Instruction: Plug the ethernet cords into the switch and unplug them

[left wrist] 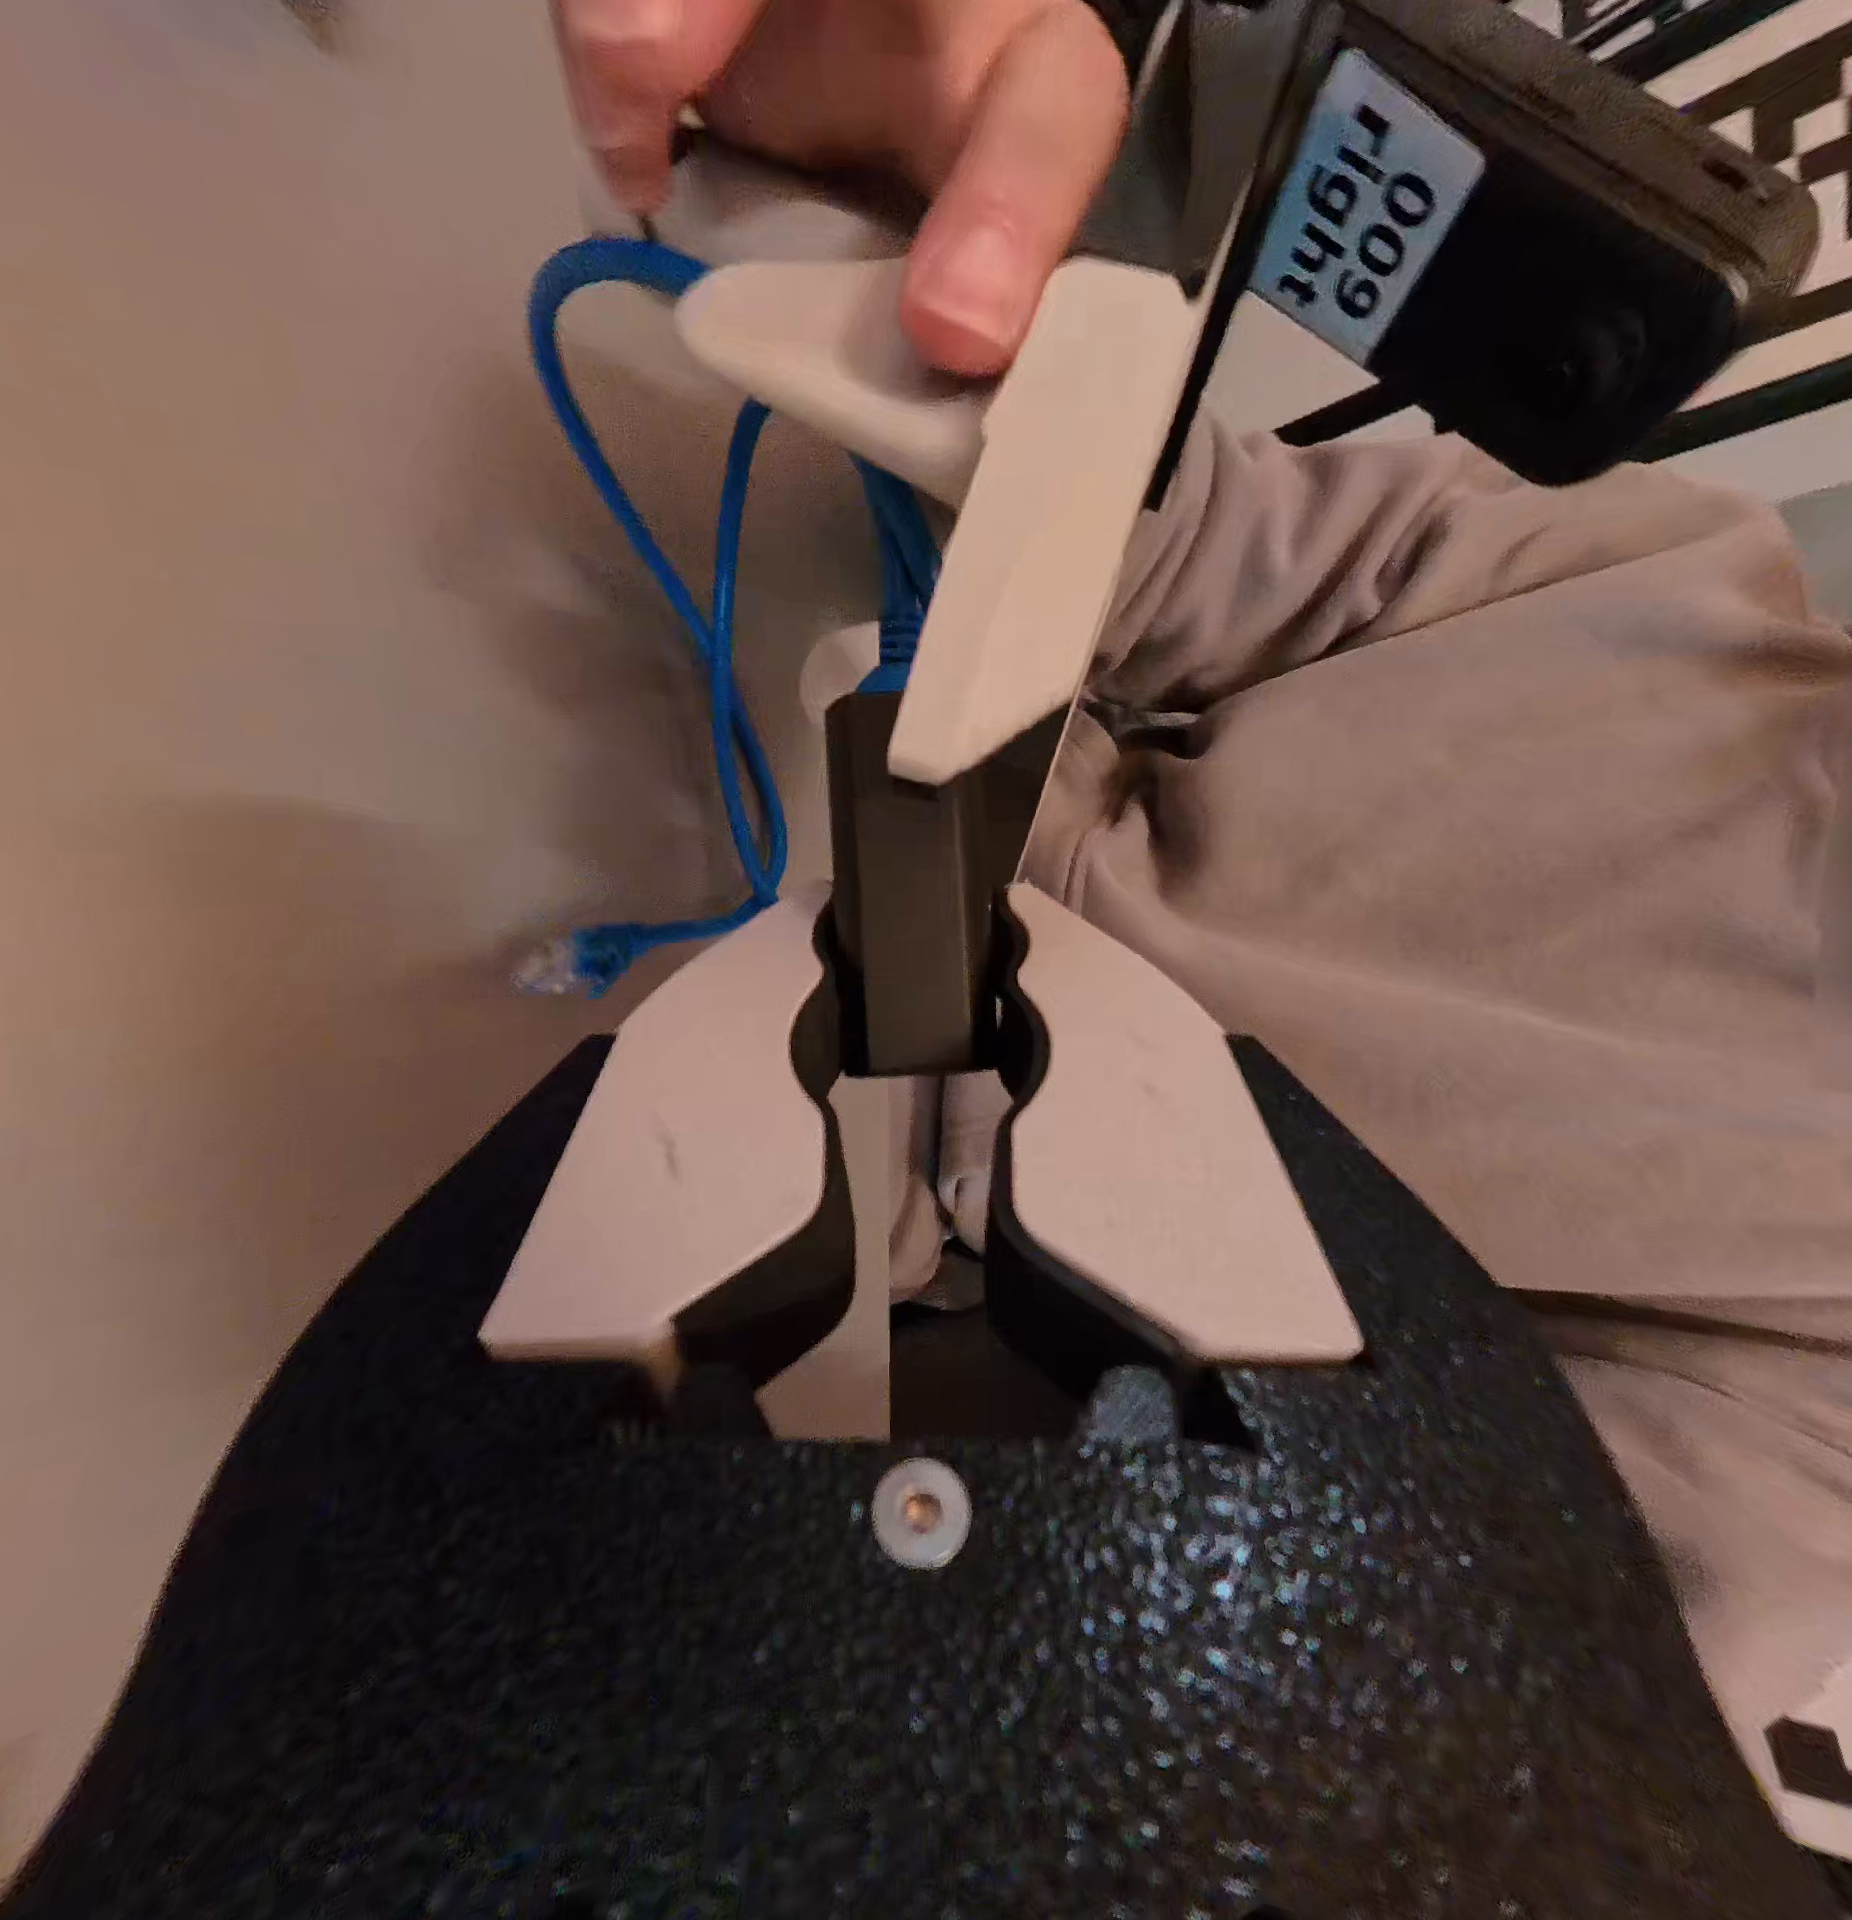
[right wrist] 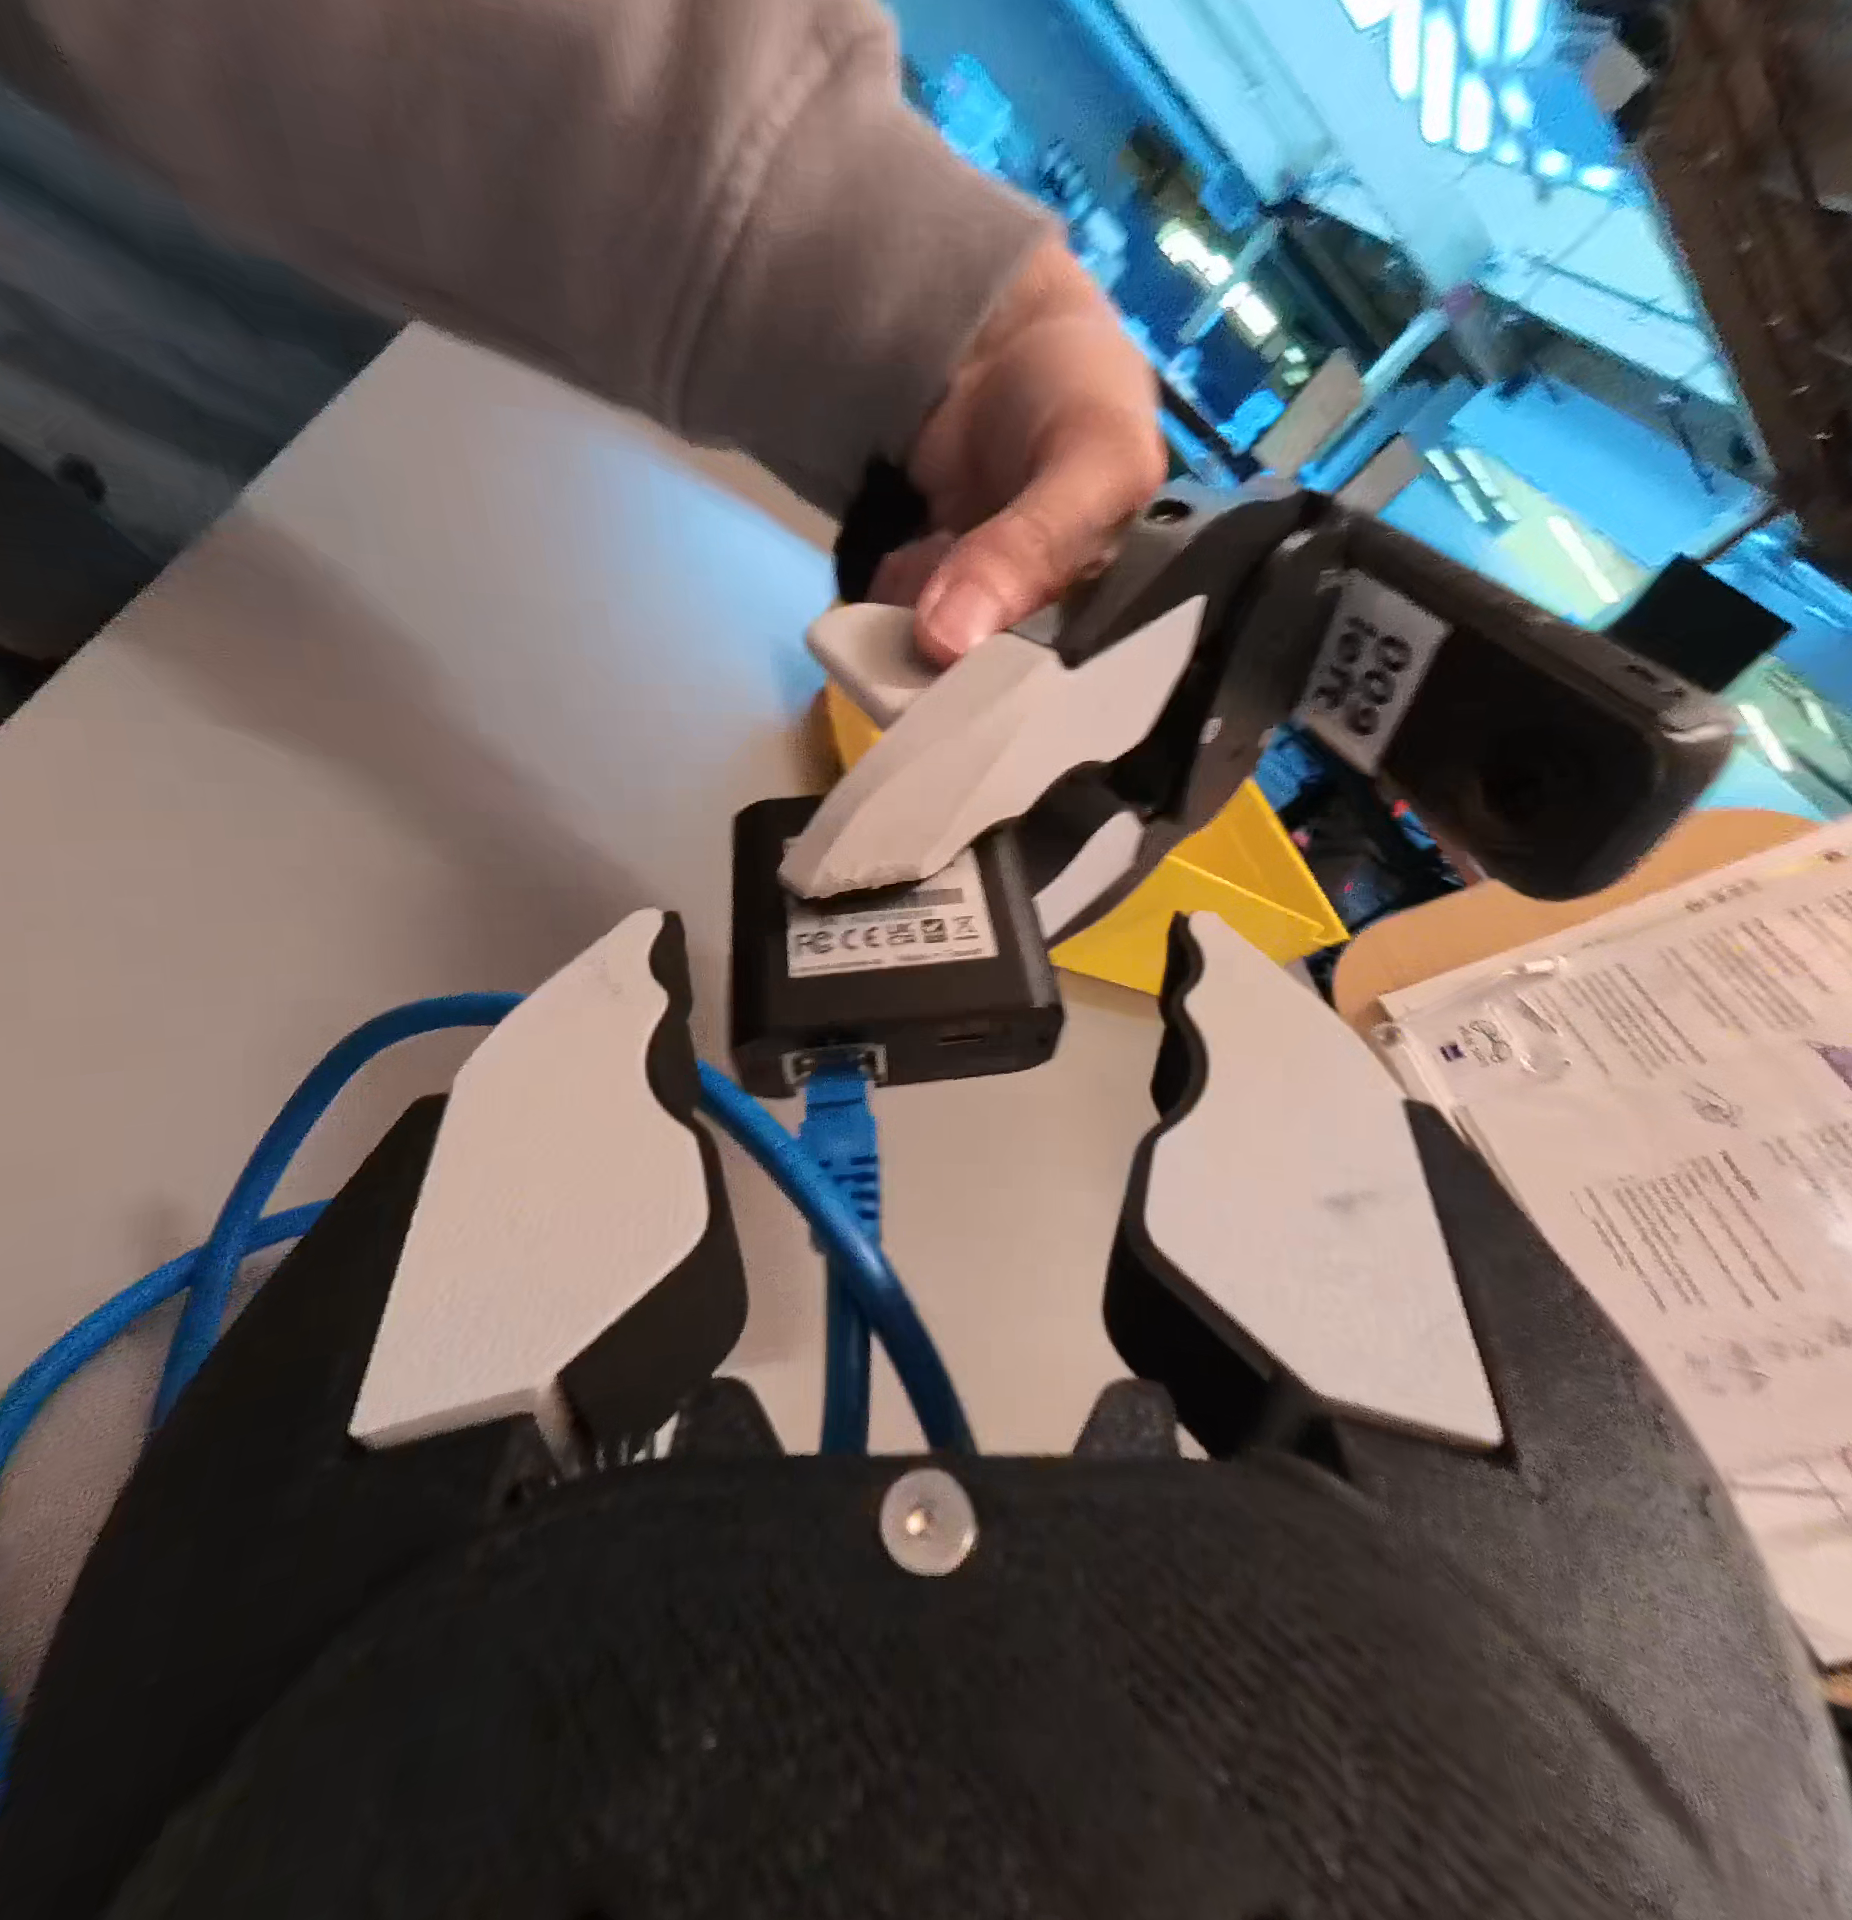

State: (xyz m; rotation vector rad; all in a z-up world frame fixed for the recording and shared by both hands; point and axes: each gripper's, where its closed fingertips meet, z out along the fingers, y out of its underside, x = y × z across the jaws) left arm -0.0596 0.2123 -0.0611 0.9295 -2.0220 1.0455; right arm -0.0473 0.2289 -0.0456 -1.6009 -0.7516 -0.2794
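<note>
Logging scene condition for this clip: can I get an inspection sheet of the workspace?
Surface: pale table.
Job's things: black switch, blue ethernet cord plugged into it.
Clutter: printed papers, yellow object.
Grippers: left gripper shut on the switch; right gripper open.
Cables: cord passes between the right gripper's fingers; loose blue plug in no port.
Surroundings: blurred, blue-lit room; person's grey sleeve.

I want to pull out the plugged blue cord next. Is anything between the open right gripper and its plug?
Nothing visible blocks it. The right gripper is open, and the plug sits in the switch just ahead between its fingers. The left gripper holds the switch from the far end.
</note>
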